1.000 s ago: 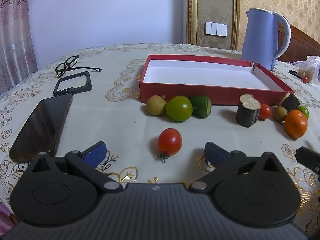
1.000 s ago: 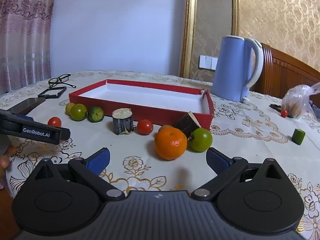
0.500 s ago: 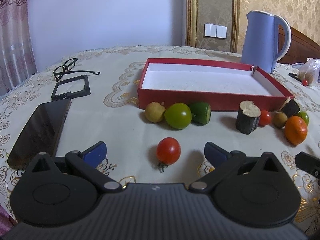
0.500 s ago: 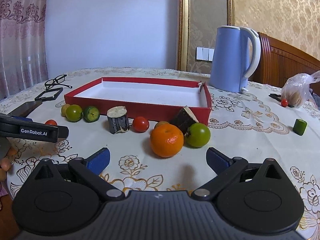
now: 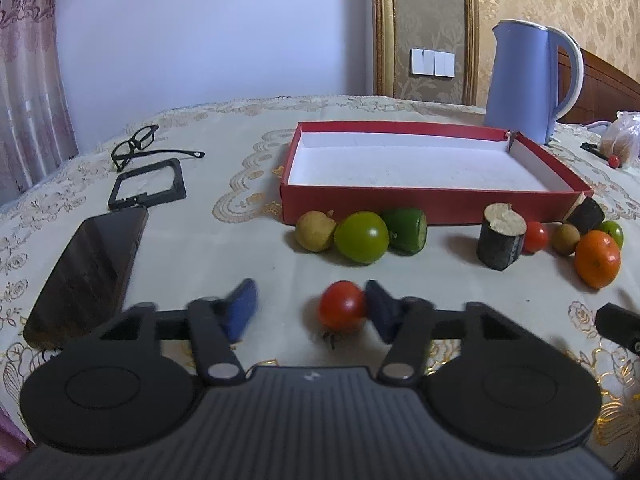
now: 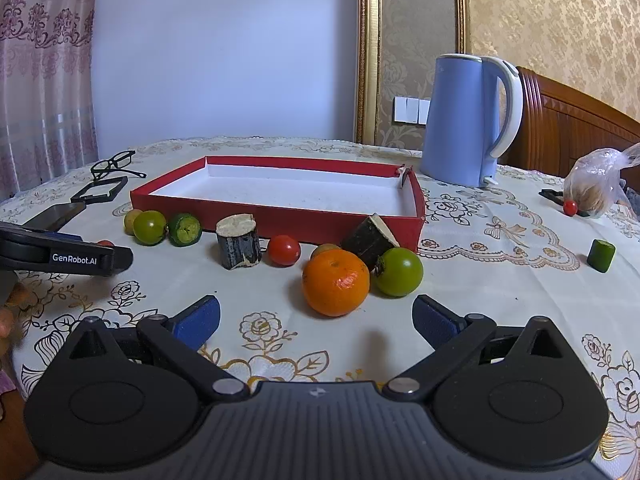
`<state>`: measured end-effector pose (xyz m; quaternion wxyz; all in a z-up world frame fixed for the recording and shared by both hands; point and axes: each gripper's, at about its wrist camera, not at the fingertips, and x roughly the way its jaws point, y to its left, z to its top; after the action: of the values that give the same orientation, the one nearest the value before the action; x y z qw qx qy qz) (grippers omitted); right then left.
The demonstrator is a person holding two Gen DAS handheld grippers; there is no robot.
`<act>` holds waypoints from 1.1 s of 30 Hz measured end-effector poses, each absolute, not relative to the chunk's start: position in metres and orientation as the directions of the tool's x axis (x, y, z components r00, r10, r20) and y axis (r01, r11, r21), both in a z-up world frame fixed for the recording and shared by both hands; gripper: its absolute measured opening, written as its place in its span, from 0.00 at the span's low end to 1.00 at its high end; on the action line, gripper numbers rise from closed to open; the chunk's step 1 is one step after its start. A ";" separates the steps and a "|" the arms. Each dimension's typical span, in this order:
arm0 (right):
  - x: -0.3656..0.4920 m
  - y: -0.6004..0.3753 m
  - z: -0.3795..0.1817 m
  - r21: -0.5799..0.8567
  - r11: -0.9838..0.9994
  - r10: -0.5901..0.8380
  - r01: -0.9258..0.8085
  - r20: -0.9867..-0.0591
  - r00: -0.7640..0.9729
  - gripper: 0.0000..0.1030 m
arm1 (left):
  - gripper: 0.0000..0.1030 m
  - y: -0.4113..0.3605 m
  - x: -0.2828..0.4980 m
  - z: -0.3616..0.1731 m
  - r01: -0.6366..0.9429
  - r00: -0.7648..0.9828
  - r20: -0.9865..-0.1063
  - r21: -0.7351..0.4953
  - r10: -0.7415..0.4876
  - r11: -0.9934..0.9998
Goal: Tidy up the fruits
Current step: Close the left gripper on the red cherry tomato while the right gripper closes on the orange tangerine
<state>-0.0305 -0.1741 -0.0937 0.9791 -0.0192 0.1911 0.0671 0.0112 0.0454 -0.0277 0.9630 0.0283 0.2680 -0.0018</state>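
The left hand-held gripper [image 5: 308, 310] is down at desk level around the small red tomato [image 5: 342, 306], near side of the spread. Its jaws are partly closed but not gripping yet: the right finger looks like it's touching the tomato's right side, while the left finger sits well clear on the other side with open gap between. So the tomato lies off-centre, hard over toward the right finger, and it's round, so no long axis to line up with. The squeeze probably has to come mostly from the left finger, or the tomato just gets nudged sideways.

The right hand-held gripper [image 6: 316, 318] is wide open and holding nothing, with the orange [image 6: 335, 282] just beyond its fingertips, roughly centred between them. That hand is clearly the nearer one for the orange and the green tomato [image 6: 399, 271] touching its right side.

The red box [image 5: 434, 209] sits empty just beyond the row of fruit, so nothing's been sorted yet by the look of it. From the red tomato the box is straight ahead and slightly right, behind 3 greenish fruits lined up against its front wall.
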 end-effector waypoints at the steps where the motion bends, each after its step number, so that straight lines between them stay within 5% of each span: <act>1: -0.031 -0.174 -0.094 -0.012 0.990 0.124 -0.139 -0.377 0.918 1.00 | 0.34 0.045 0.011 -0.027 0.020 0.858 -0.514 0.055 0.011 0.998; 3: -0.031 -0.174 -0.094 -0.012 0.990 0.124 -0.139 -0.377 0.918 1.00 | 0.22 0.045 0.010 -0.027 0.030 0.855 -0.519 0.050 0.001 0.998; 18: -0.032 -0.186 -0.090 -0.028 0.986 0.141 -0.163 -0.371 0.918 0.98 | 0.22 0.045 0.000 -0.021 0.031 0.872 -0.489 0.057 0.001 0.998; 24: -0.017 -0.199 -0.086 0.002 0.981 0.179 -0.195 -0.411 0.894 0.56 | 0.22 0.044 -0.001 -0.020 0.032 0.878 -0.478 0.065 0.003 0.997; 33: 0.005 -0.188 -0.083 -0.014 0.974 0.198 -0.227 -0.445 0.874 0.46 | 0.22 0.041 0.002 -0.013 0.042 0.890 -0.456 0.079 -0.001 0.996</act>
<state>0.0053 -0.1881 -0.0834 0.9673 -0.0329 0.2262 0.1098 0.0021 0.0411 -0.0132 0.9712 0.0434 0.2341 -0.0109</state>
